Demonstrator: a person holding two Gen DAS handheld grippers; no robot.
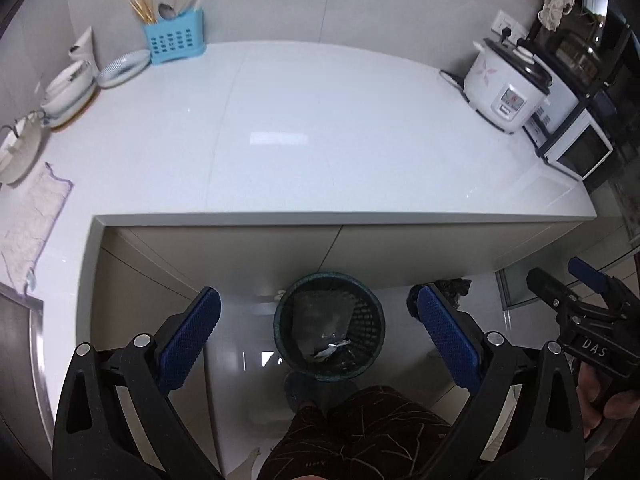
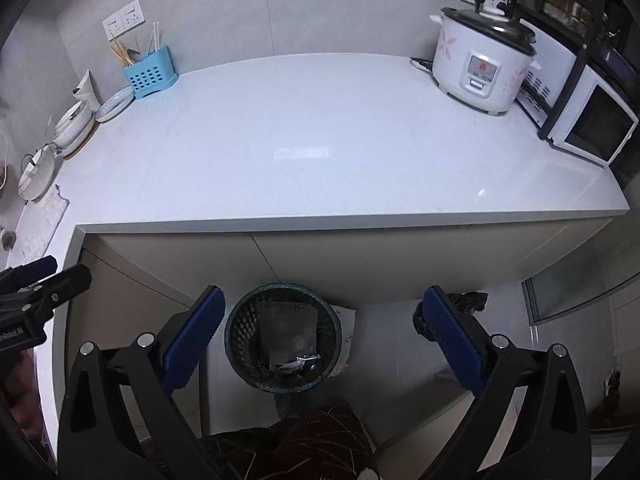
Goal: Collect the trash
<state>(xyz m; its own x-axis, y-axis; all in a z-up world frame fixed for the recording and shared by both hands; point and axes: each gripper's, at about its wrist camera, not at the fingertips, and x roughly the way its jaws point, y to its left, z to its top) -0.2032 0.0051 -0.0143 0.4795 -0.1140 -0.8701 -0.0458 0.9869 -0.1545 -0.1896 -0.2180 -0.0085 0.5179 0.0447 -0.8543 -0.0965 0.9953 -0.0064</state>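
A dark mesh waste basket (image 1: 329,326) (image 2: 283,338) stands on the floor under the counter's front edge, with crumpled white and silvery trash (image 1: 332,350) (image 2: 298,362) and a clear plastic piece inside. My left gripper (image 1: 318,332) hangs open above it, nothing between its blue pads. My right gripper (image 2: 322,334) is open too, empty, above and slightly right of the basket. In the left wrist view the right gripper (image 1: 576,292) shows at the right edge; in the right wrist view the left gripper (image 2: 44,284) shows at the left edge.
White countertop (image 1: 320,128) (image 2: 320,140) carries a rice cooker (image 1: 506,94) (image 2: 480,68), a microwave (image 2: 592,128), a blue utensil holder (image 1: 174,36) (image 2: 150,74), stacked dishes (image 1: 70,92) and a cloth (image 1: 32,216). A black bag (image 2: 468,302) lies on the floor. A person's patterned trouser leg (image 1: 360,432) stands below.
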